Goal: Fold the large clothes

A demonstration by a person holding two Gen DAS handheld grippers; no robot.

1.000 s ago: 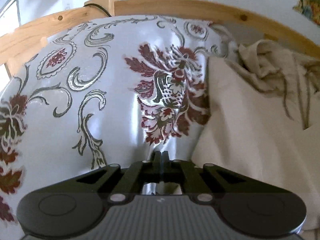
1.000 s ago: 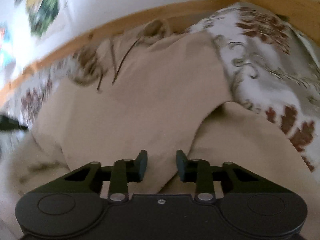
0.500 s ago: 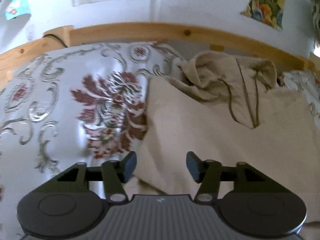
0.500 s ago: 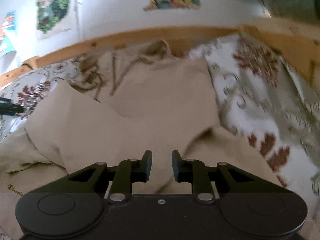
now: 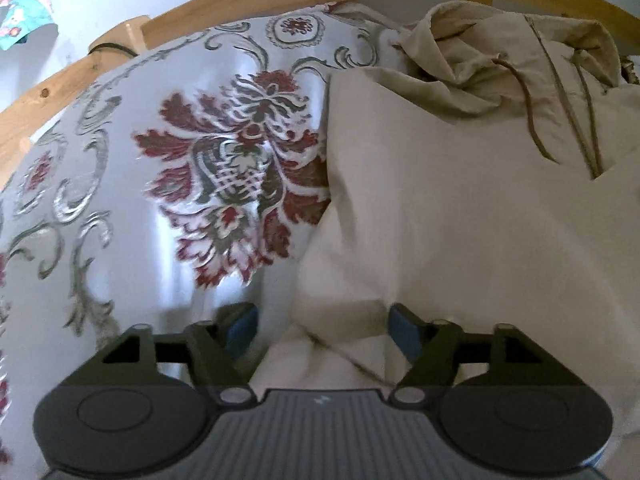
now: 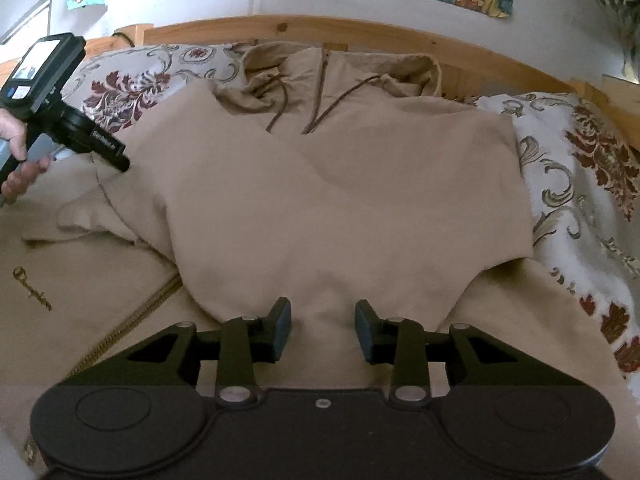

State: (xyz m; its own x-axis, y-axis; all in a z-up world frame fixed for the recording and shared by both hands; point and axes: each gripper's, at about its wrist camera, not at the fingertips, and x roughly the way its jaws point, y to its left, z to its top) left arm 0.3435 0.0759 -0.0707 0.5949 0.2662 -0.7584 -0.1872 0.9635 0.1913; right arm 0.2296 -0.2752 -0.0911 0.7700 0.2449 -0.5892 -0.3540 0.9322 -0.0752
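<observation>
A beige zip hoodie (image 6: 340, 184) lies on the bed, hood and drawstrings toward the headboard, sleeves folded over the chest. In the left wrist view the hoodie (image 5: 460, 208) fills the right half. My left gripper (image 5: 322, 330) is open, with its jaws wide on either side of a folded sleeve edge at the hoodie's left side; it also shows in the right wrist view (image 6: 116, 160). My right gripper (image 6: 323, 330) is open and empty, low over the hoodie's front near the sleeve ends.
A white bedspread with red floral pattern (image 5: 180, 184) covers the bed on both sides of the hoodie (image 6: 580, 184). A wooden headboard rail (image 6: 360, 30) runs along the far side, with a wall and posters behind.
My left gripper went from shut to wide open and moved right onto the hoodie's left edge. My right gripper drew back and opened a little wider.
</observation>
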